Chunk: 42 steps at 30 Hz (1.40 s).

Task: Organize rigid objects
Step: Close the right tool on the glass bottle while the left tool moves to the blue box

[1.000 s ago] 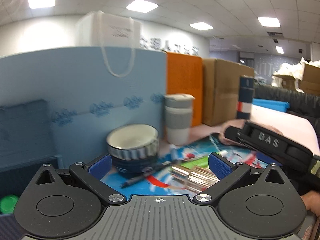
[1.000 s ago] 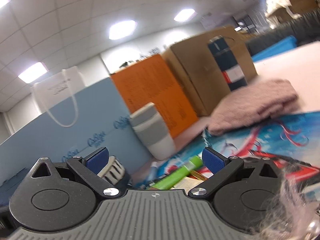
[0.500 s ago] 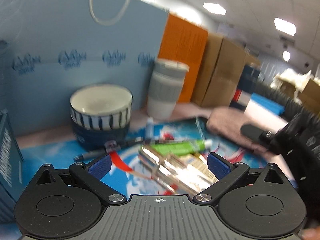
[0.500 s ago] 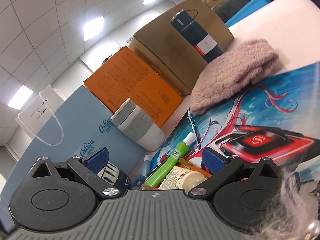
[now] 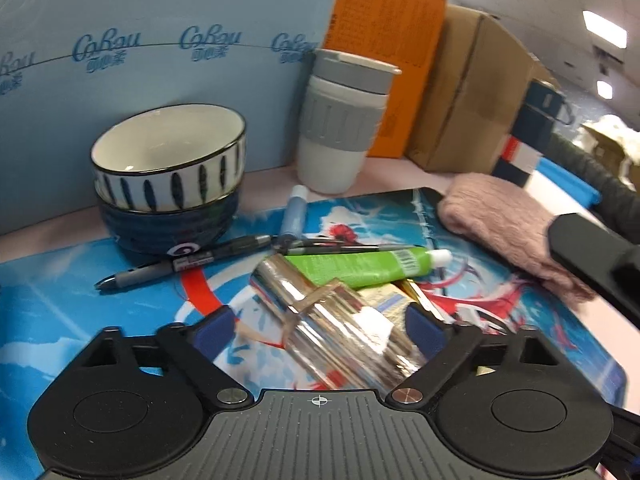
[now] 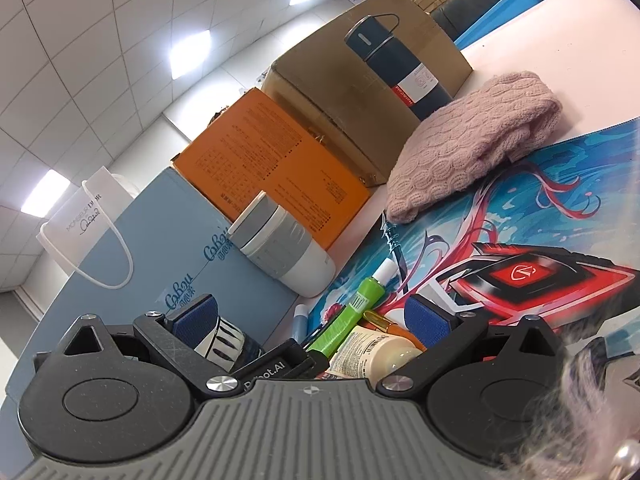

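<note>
Two stacked bowls (image 5: 168, 184), two pens (image 5: 188, 261), one green tube (image 5: 360, 267).

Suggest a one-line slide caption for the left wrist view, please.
Open left claw straddles a shiny foil-wrapped bundle beside a green tube.
</note>
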### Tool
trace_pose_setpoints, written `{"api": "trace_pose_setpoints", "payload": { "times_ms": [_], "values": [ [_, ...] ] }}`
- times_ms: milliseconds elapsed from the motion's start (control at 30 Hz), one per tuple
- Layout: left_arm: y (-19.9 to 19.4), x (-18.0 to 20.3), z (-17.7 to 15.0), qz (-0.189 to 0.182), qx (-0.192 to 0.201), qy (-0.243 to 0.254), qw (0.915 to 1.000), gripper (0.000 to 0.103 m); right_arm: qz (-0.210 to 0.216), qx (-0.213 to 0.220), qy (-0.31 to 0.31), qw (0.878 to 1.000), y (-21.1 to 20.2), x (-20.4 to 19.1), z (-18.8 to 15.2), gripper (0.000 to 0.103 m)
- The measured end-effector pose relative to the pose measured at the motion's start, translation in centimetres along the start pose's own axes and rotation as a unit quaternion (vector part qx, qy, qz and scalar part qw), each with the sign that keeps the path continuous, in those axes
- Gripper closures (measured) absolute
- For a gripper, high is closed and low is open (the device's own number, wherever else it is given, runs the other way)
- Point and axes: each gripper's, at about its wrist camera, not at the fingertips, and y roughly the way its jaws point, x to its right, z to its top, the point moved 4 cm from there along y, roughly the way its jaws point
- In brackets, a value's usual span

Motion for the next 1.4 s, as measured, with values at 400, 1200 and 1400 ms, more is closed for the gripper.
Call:
{"api": "trace_pose_setpoints", "payload": {
  "times_ms": [400,1200,1400],
  "values": [
    [-3.3,-2.7,-0.8,-0.041,-0.026,0.023,0.9986,0.04,0.021,-0.017,-0.024,0.999,0.4,-0.8,-0.7,0.002],
    [-13.1,-7.1,-4.8,-0.08,-0.044,0.091,0.9917,0.004,0.07,-0.164,-0.192,0.965,4.0,-6.0,-7.0,0.015],
    [-16.1,-7.5,-5.0,-0.085,-0.012,0.112,0.99,0.004,0.011,-0.18,-0.266,0.947,5.4,-6.2,-9.3,0.034]
  ]
}}
